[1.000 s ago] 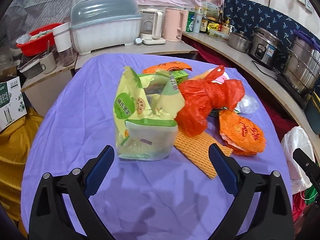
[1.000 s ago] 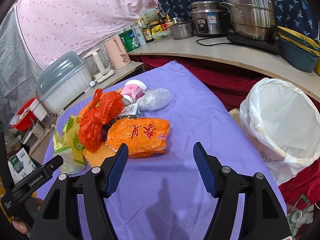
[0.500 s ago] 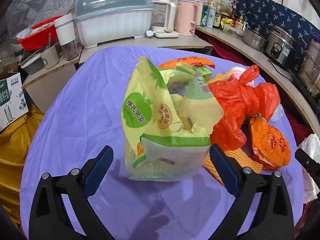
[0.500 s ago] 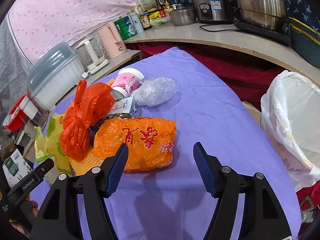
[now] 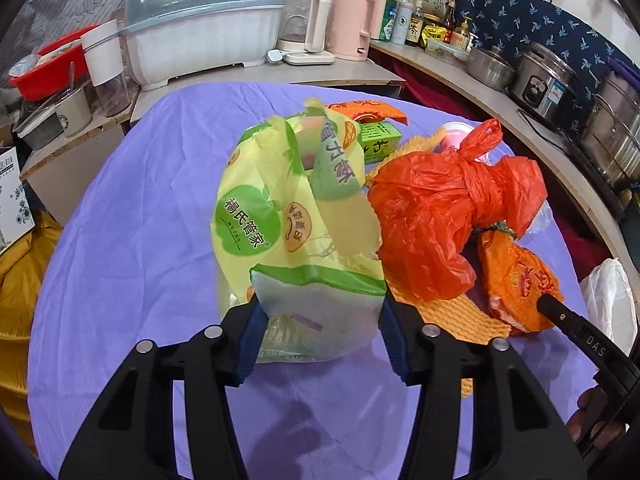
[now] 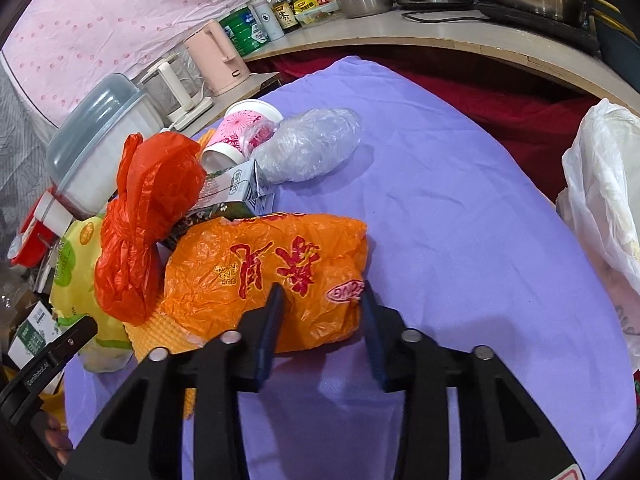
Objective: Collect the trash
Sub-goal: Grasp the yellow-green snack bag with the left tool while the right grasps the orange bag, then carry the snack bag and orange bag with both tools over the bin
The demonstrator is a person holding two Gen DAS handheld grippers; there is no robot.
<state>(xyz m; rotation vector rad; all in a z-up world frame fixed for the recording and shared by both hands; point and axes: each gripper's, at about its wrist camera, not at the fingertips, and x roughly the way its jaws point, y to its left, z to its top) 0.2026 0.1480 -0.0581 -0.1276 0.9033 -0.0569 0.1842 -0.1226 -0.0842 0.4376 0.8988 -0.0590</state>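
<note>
A pile of trash lies on the purple table (image 5: 132, 208). A yellow-green bag (image 5: 296, 232) stands at the near left; my left gripper (image 5: 320, 332) straddles its base, jaws touching both sides, closing on it. A knotted red bag (image 5: 444, 216) sits right of it. My right gripper (image 6: 320, 320) has its jaws around the near end of an orange bag (image 6: 256, 272), pressing into it. Behind lie a pink cup (image 6: 244, 132), a clear plastic wad (image 6: 308, 148), a carton (image 6: 236, 188) and orange foam netting (image 5: 452, 316).
A white-lined trash bin (image 6: 608, 200) stands off the table's right edge. Counters behind hold a dish-rack cover (image 5: 200, 32), kettles (image 5: 352, 24), bottles and steel pots (image 5: 560, 80). A yellow sack (image 5: 20, 280) lies at the left.
Both grippers moved forward into the pile. The left jaws narrowed onto the yellow-green bag's base. The right jaws narrowed around the orange bag.
</note>
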